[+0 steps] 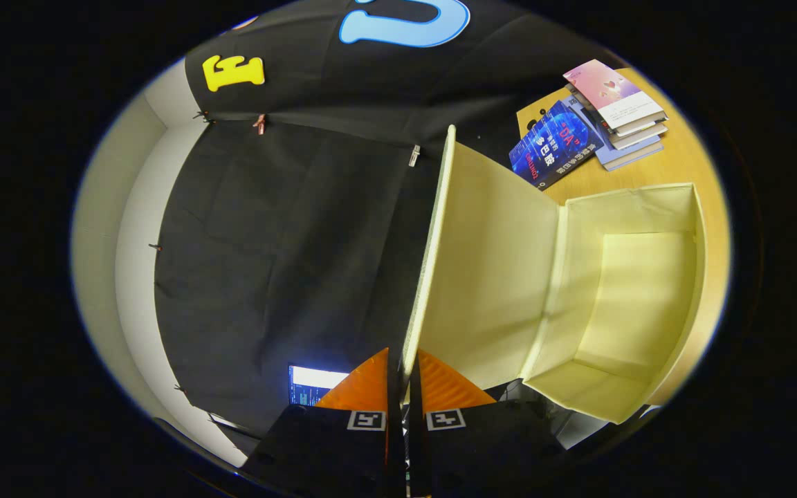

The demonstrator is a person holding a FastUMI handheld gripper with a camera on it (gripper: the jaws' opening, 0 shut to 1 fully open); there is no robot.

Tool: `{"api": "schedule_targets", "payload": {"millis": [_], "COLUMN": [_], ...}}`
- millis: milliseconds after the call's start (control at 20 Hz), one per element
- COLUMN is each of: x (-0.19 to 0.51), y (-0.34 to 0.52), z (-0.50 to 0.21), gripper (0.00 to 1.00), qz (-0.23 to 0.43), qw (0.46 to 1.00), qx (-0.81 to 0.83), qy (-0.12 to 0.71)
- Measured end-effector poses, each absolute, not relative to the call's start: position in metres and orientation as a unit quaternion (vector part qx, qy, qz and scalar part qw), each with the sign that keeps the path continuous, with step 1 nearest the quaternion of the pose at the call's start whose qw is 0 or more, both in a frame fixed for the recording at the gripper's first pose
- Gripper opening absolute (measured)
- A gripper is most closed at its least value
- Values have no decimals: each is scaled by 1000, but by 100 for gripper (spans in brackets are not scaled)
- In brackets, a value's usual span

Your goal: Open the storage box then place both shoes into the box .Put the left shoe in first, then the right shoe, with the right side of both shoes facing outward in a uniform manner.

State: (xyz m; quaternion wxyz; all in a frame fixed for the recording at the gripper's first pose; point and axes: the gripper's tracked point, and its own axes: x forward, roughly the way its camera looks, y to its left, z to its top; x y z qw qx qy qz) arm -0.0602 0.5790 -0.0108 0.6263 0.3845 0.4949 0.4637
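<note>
A pale yellow fabric storage box lies open on the wooden table, its inside bare. Its lid is swung up and stands edge-on to me. My gripper is shut on the lid's rim, one finger on each side of the thin edge, which runs away from the fingertips. The view is rolled, so the table appears tilted beyond the box.
A stack of books and a dark blue book lie on the wooden table beyond the box. Black cloth covers the booth wall beside the lid. A lit screen glows just beside the fingers.
</note>
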Motion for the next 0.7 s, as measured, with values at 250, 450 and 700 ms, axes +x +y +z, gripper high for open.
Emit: {"api": "schedule_targets", "payload": {"millis": [250, 450, 700], "x": [-57, -51, -14], "y": [629, 637, 578], "z": [-24, -33, -45], "gripper": [7, 28, 97], "qz": [447, 441, 414], "qw": [638, 661, 729], "qx": [366, 345, 309], "qy": [509, 500, 449]}}
